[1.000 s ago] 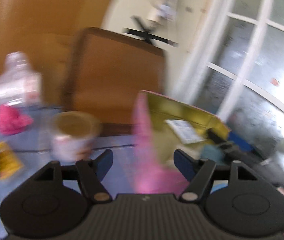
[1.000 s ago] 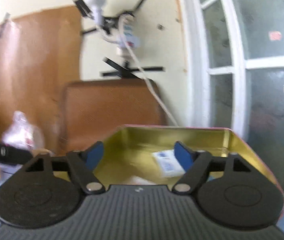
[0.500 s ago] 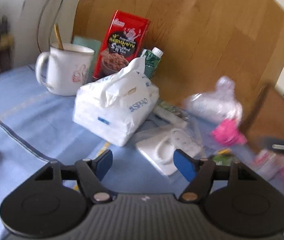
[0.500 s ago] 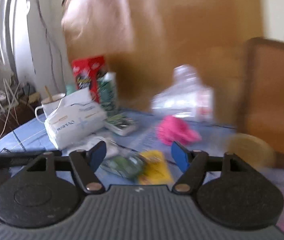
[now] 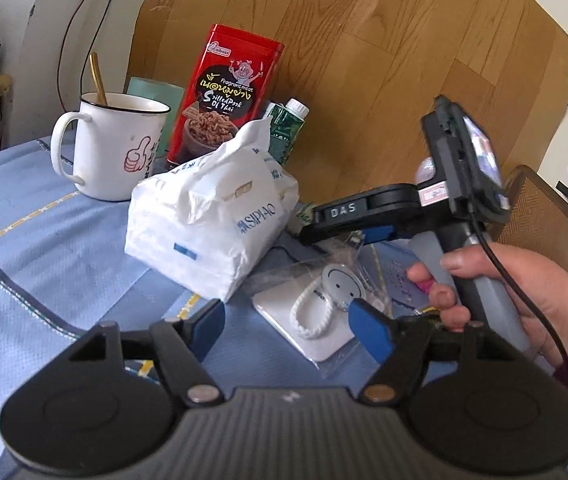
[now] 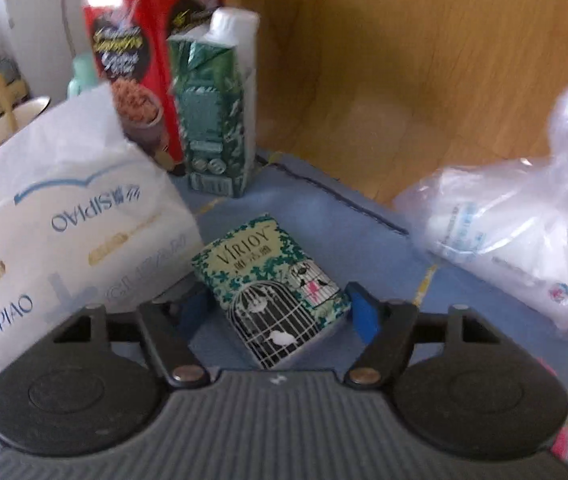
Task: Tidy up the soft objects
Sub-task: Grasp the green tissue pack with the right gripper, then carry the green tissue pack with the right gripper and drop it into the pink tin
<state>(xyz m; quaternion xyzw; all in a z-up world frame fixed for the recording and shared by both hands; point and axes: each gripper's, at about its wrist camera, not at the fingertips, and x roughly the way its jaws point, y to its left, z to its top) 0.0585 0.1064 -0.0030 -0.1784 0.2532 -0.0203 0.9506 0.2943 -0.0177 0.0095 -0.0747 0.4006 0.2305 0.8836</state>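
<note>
Right gripper (image 6: 279, 314): jaws wide, straddling small tissue pack (image 6: 271, 290), lower centre. Risk: large tissue bag (image 6: 63, 216), touching left, snags left finger.

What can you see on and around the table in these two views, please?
Mug: 1, white, back left.
Tin: 1, red, behind tissue pack.
Carton: 1, green, beside tin.
Tissue pack: 1, white, centre.
Small pack: 1, green birdcage print, between right gripper's fingers.
Plastic bag: 1, clear, right.
Sleeved card: 1, white, before left gripper.
Tablecloth: 1, blue.
Left gripper: open.
Right gripper: open.
Hand: holds right gripper.
</note>
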